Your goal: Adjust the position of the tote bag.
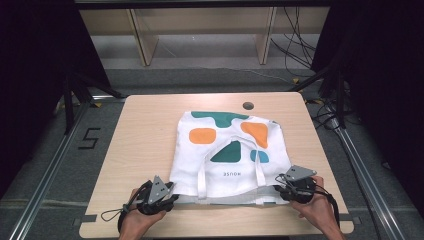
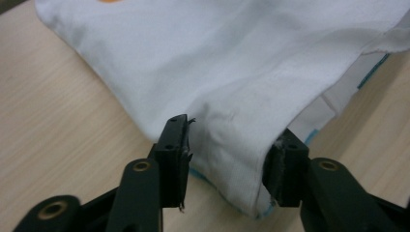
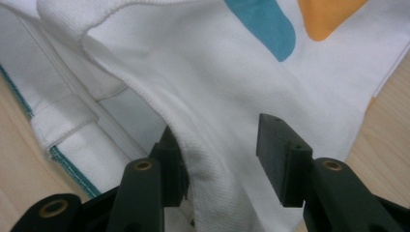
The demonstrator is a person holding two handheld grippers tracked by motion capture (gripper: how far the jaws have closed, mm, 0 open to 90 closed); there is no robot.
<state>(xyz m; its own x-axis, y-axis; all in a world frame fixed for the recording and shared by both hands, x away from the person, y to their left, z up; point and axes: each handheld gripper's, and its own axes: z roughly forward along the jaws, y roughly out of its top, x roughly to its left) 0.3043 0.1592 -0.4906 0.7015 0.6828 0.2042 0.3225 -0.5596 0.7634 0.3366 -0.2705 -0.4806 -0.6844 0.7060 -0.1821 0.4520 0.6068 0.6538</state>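
Wood table (image 1: 145, 130) w/ white bag (image 1: 227, 170), grey floor (image 1: 200, 77), shelving (image 1: 200, 30) behind.

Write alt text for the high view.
A white tote bag with green, orange and blue shapes lies flat on a light wooden table. The person's left gripper and right gripper sit at the bag's two near corners, jaws partly open around the fabric.
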